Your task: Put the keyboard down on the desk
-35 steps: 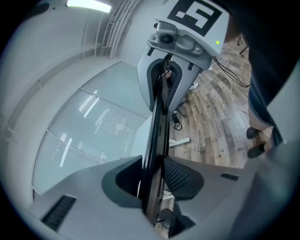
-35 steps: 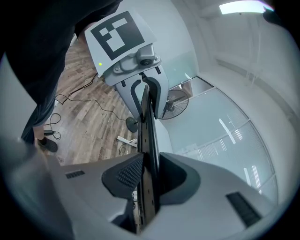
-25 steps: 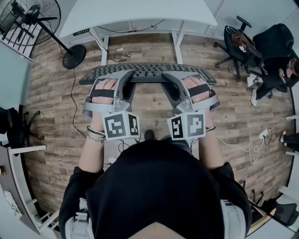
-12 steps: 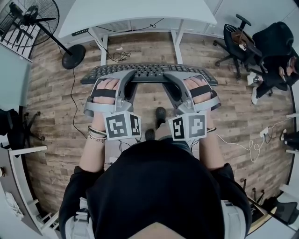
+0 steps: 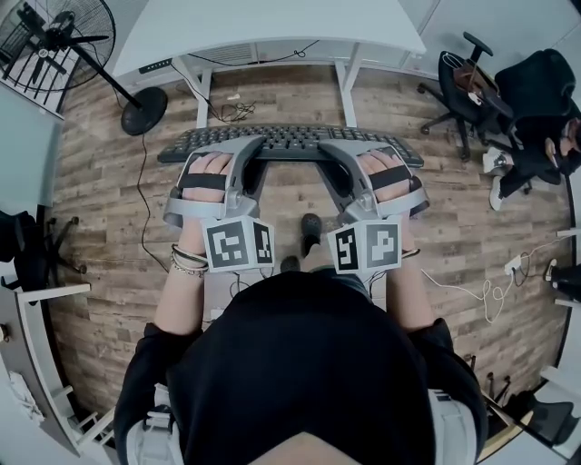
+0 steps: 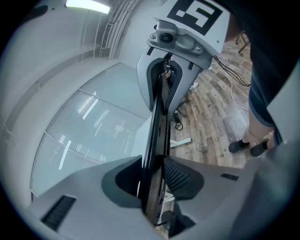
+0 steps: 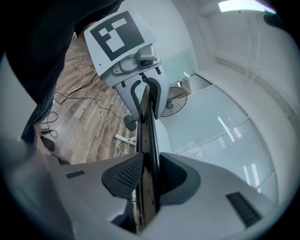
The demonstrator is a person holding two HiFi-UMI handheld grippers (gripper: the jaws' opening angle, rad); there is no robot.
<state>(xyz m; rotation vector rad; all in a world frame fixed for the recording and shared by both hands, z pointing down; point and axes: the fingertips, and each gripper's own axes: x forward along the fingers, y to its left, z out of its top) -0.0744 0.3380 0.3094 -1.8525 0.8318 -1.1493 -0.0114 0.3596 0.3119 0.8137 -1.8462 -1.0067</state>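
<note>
Black computer keyboard [image 5: 290, 141], long and flat, is held in mid-air with its keys facing up, lying crosswise in front of the person. It hangs above the wood-plank floor [image 5: 454, 236], near the white counter [image 5: 272, 27] at the top of the head view but not touching it.

Two grey plastic grippers carry it by its near long edge. The left gripper [image 5: 247, 150] grips left of centre and the right gripper [image 5: 334, 153] grips right of centre. In each gripper view the keyboard runs edge-on between the two jaws, and the dark ridged pads press against both of its faces. Each gripper is therefore closed on the keyboard, its jaws only as far apart as the keyboard is thick.

Both forearms reach straight forward, side by side. The left hand [image 5: 204, 177] and right hand [image 5: 386, 174] lie palm down in the gripper handles, each with a black strap across its back. Both grippers point forward and tilt slightly downward.

A black standing fan [image 5: 64, 45] is on the floor at upper left, and a black office chair [image 5: 472, 82] at upper right.
</note>
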